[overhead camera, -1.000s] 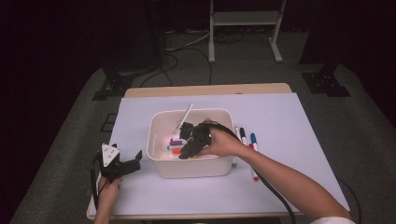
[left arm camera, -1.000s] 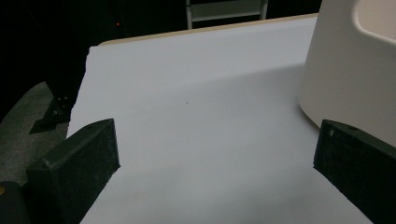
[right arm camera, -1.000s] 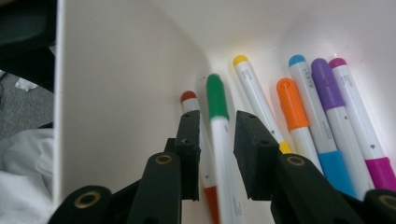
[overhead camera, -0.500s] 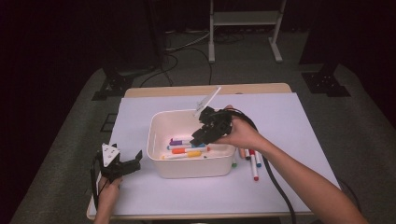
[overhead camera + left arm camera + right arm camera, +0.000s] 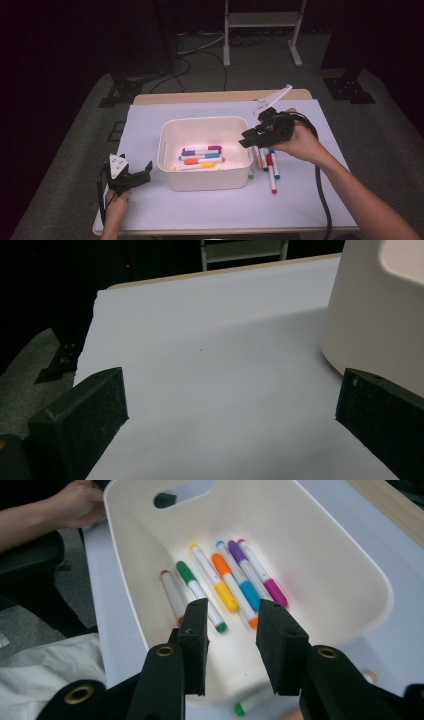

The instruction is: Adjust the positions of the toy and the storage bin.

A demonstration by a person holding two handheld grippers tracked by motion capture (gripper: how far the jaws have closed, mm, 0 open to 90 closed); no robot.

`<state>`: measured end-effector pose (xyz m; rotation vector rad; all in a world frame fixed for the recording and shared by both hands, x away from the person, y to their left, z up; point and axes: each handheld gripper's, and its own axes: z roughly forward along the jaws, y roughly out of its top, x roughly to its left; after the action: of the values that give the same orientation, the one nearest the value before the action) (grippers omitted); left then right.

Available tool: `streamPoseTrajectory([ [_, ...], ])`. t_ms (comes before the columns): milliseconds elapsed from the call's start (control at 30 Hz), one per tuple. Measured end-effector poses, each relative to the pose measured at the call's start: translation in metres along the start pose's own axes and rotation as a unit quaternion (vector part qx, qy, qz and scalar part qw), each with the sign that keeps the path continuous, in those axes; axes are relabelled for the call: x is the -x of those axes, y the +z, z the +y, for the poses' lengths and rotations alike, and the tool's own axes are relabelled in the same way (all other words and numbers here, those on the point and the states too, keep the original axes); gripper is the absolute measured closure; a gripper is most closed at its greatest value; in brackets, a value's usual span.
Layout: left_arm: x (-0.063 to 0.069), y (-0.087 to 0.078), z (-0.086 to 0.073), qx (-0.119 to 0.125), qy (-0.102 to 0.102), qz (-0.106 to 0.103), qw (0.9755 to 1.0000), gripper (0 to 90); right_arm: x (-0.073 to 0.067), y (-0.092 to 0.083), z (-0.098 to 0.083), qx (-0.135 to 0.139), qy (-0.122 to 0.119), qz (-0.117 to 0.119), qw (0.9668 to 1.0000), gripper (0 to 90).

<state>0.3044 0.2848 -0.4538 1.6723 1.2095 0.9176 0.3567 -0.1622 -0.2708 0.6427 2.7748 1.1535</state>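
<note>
Beside the white bin (image 5: 205, 152) holding markers (image 5: 200, 157), the right tool (image 5: 250, 139) hangs empty, its jaws just opening.

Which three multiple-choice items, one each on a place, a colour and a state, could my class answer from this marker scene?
1. Where do the loose markers lie?
A. on the table beside the bin
B. on the floor
C. on a shelf

2. What colour is the bin?
A. blue
B. white
C. black

3. How does the left claw stand?
A. shut on a marker
B. shut, empty
C. open, empty

Key:
1 A: in the high view they lie on the table just right of the bin.
2 B: its walls and rim are white.
3 C: in the left gripper view the jaws stand wide apart, with only the table's surface between them.
</note>
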Motion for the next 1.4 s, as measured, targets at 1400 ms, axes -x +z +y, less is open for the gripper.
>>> streamPoseTrajectory([
  [1400, 0.000, 0.000, 0.000, 0.002, 0.001, 0.001, 1.0000, 0.0, 0.072, 0.060, -0.141, -0.078, 0.159, -0.144, 0.9736, 59.8],
])
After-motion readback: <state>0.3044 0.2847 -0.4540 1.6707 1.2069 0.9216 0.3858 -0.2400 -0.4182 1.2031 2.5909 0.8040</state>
